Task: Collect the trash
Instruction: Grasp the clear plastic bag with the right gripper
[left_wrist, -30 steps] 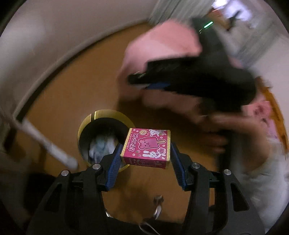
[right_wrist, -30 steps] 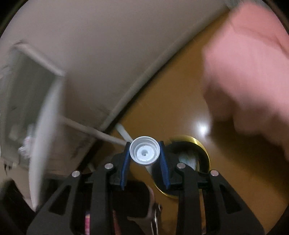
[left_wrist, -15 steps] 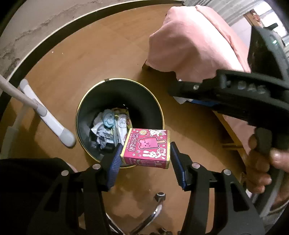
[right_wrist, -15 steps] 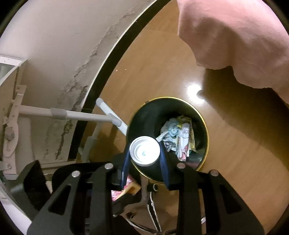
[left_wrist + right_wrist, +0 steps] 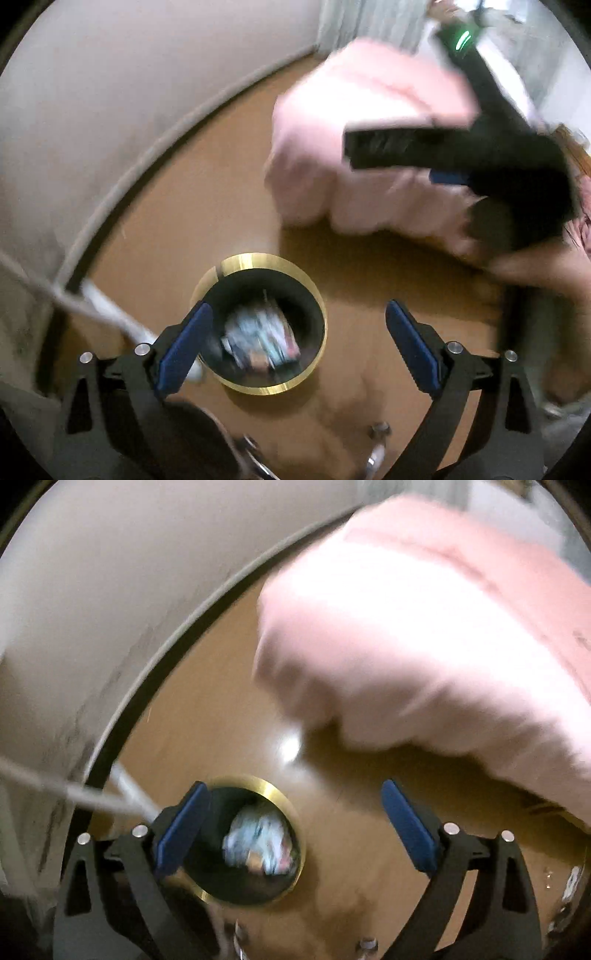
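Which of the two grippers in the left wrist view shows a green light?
The right gripper, blurred at upper right before the pink cloth. The left gripper above the bin shows none. Both grippers' fingers are opening, empty.

Left tongs [image 5: 295,339] and right tongs [image 5: 293,819] opening, box, cap gone

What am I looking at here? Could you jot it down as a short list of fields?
place: wooden floor by a pale wall
bin: black, gold rim, standing on the floor
bin contents: crumpled wrappers, blurred
left gripper: jaws opening, nothing between them
right gripper: jaws opening, nothing between them
nearby: pink cloth hanging over the floor
picture quality: motion blur in both views
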Demonstrator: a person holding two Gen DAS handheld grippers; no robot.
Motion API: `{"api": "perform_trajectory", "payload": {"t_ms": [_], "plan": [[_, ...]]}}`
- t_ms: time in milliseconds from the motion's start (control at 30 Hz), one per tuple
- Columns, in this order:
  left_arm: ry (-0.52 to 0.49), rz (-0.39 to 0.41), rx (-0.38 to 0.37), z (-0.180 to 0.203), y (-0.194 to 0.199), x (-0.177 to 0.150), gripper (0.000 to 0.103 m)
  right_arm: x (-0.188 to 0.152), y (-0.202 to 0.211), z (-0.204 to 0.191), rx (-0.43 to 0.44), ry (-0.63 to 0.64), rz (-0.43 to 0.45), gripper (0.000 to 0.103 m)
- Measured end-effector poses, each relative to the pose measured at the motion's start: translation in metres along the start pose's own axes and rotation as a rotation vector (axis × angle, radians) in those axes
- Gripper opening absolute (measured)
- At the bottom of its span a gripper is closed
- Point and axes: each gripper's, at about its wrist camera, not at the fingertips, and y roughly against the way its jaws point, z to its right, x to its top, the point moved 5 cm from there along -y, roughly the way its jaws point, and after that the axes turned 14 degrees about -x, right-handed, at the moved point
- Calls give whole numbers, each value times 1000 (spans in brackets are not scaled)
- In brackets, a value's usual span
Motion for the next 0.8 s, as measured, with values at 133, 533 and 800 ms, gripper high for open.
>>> {"api": "perform_trajectory", "payload": {"t_ms": [133,533,800], "plan": [[-15,231,-7,1,113,32,93,30,58,19,-55,-70,209,96],[570,603,629,-227,430,-114,95,33,235,-178,351,121,432,96],[819,526,843,-314,533,-234,95,-47,349,-387,682,435,391,96]]}}
